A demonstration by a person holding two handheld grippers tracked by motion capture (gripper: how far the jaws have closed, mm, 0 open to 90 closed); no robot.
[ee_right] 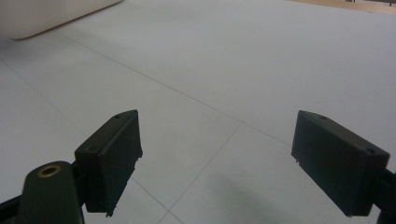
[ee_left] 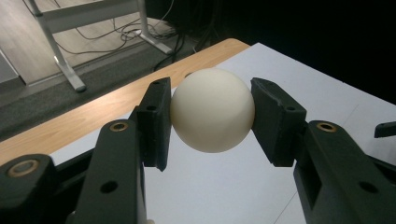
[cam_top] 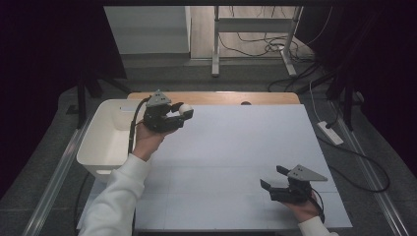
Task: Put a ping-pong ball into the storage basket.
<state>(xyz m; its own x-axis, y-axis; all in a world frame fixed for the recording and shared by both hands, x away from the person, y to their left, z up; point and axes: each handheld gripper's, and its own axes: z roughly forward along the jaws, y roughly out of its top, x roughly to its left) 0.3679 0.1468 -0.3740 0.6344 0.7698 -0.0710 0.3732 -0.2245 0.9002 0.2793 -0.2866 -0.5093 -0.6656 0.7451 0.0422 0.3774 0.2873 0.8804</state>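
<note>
Right gripper [cam_top: 273, 178]: I see its 2 jaws spread apart, nothing between, low over the white table [cam_top: 236, 157].
Left gripper [cam_top: 183, 114]: clamped on the ball.
Ball [ee_left: 212, 110]: held above the table, beside the white bin [cam_top: 105, 140].

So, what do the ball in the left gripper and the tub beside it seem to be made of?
Ball: probably hard plastic, cream-white with a smooth matte surface and only a soft sheen; the left gripper grips it without denting it, though its weight cannot be judged. Tub: likely moulded plastic, off-white, with thin even walls, rounded corners and a rolled rim.
</note>
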